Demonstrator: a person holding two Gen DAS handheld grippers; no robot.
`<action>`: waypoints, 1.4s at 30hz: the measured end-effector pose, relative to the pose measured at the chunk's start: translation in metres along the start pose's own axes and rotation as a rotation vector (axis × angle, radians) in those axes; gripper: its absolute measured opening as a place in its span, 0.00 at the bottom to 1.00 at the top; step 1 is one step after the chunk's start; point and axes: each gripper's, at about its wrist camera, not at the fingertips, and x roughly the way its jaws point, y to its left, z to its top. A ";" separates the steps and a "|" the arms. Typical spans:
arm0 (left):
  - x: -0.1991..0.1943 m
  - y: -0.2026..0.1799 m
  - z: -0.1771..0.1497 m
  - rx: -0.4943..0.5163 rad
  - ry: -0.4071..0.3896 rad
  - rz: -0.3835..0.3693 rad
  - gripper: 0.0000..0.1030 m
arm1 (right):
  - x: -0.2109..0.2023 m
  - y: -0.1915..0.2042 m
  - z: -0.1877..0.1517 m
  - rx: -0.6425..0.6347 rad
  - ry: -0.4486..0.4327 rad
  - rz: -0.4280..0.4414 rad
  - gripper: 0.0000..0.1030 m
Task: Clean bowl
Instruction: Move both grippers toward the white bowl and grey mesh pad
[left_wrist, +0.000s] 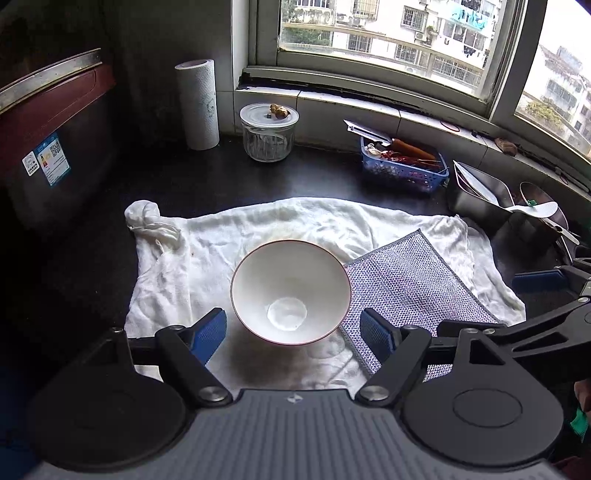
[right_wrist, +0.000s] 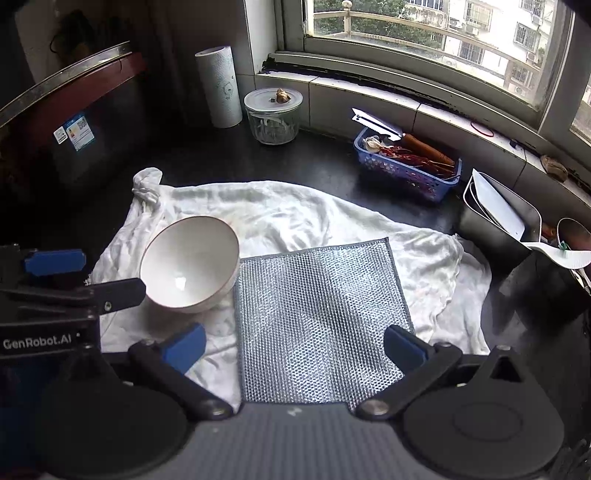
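A white bowl with a thin dark rim stands upright on a crumpled white cloth spread over the dark bench; a small wet-looking patch shows at the bottom of its inside. Just to its right, touching or nearly touching its side, a silvery mesh scouring cloth lies flat on the white cloth. The left gripper hovers close in front of the bowl, its jaws spread wide and empty, one blue pad on each side of the bowl's near edge without touching it. The right gripper hangs over the near edge of the scouring cloth, its jaws also wide apart and holding nothing. Further back on the bench stand a roll of paper towel and, beside it, a lidded glass jar with a small brownish lump on its lid. To the right, below the window sill, a blue plastic basket holds dried red chillies and garlic, with a wooden-handled peeler resting across it. A metal container holding white boards sits at the far right.
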 end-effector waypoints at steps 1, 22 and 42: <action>0.000 0.000 0.000 -0.002 0.000 0.003 0.77 | 0.001 -0.001 0.001 0.000 -0.001 0.000 0.99; 0.006 -0.005 0.001 -0.022 0.012 0.042 0.77 | 0.010 -0.007 0.007 -0.001 0.006 0.020 0.99; 0.011 -0.010 -0.019 -0.100 -0.038 0.055 0.77 | 0.030 -0.039 -0.023 -0.174 -0.117 0.085 0.99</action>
